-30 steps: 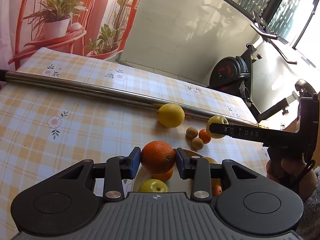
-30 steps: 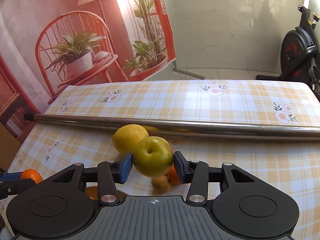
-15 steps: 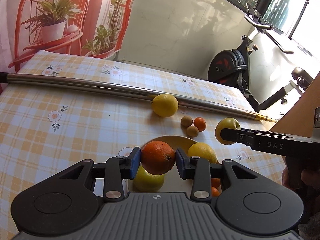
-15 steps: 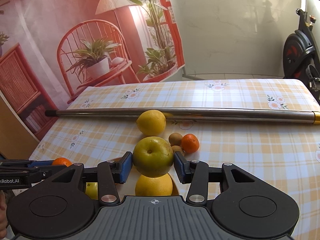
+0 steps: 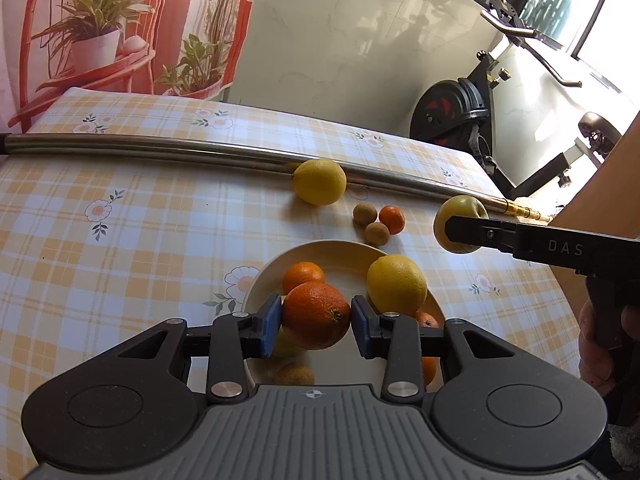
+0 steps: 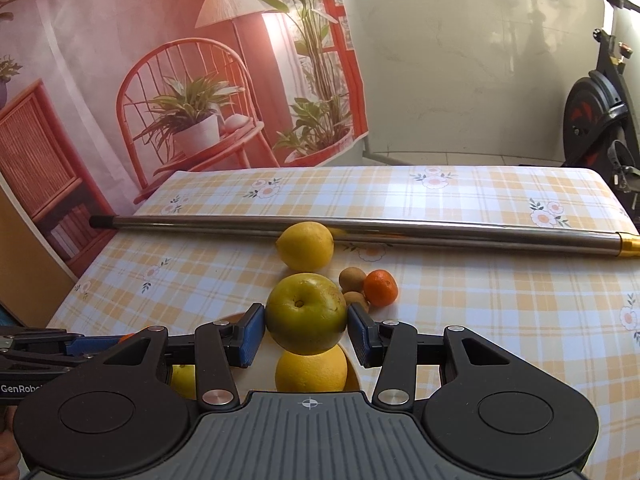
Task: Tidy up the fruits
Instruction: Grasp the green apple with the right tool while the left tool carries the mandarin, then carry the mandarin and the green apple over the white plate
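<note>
Both grippers have lifted back from the checked surface [image 5: 120,248]. Left gripper [image 5: 316,322] clamps a round, dimpled orange [image 5: 316,316], navel toward its right pad, over the cream plate [image 5: 320,246]. Right gripper [image 6: 306,320] pinches a yellow-green, brown-flecked apple [image 6: 306,312], stem pit facing the camera, above the plate's far edge.

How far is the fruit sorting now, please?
Partly done: a lemon and oranges already lie in the plate. The left gripper holds an orange, the right gripper a green apple. A second lemon and small fruits wait on the table.
</note>
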Demonstrator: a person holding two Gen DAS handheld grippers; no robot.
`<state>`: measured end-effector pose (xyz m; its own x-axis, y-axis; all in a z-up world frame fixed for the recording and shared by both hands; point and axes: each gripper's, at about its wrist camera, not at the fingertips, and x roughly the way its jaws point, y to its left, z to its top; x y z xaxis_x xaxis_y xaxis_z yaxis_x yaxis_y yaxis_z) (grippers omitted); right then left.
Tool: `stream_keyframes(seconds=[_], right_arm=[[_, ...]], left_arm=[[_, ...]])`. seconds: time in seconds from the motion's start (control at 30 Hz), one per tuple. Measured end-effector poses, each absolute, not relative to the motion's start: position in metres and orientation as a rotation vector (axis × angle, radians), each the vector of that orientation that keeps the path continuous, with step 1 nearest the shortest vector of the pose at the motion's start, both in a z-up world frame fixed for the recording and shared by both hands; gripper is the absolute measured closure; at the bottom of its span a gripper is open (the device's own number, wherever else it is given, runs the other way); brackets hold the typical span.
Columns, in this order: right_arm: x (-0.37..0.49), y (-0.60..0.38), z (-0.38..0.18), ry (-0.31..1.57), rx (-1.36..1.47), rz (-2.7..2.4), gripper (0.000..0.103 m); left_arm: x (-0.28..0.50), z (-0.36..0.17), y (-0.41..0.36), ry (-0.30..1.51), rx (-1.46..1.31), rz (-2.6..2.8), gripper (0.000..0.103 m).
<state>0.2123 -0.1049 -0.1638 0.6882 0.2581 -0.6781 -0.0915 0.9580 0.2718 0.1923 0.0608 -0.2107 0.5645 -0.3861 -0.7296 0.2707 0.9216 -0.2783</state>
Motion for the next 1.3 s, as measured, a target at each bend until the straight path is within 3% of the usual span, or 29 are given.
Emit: stream_keyframes(seconds=[0.57, 0.87, 1.3], right_arm=[[0.167, -0.121, -0.152, 0.768, 0.272, 0.206, 0.061], [0.162, -0.095, -0.188, 0.899, 0.225, 0.227, 0.061], [0.166, -0.067, -0.196, 0.954, 0.178, 0.322, 0.061]], left_arm=[[0.164, -0.181, 0.076, 0.854, -0.118, -0.407, 0.063], [0.176, -0.19, 0.086, 0.874, -0.127, -0.389, 0.063], [0.173, -0.228, 0.07, 0.985, -0.129, -0.458, 0.063]])
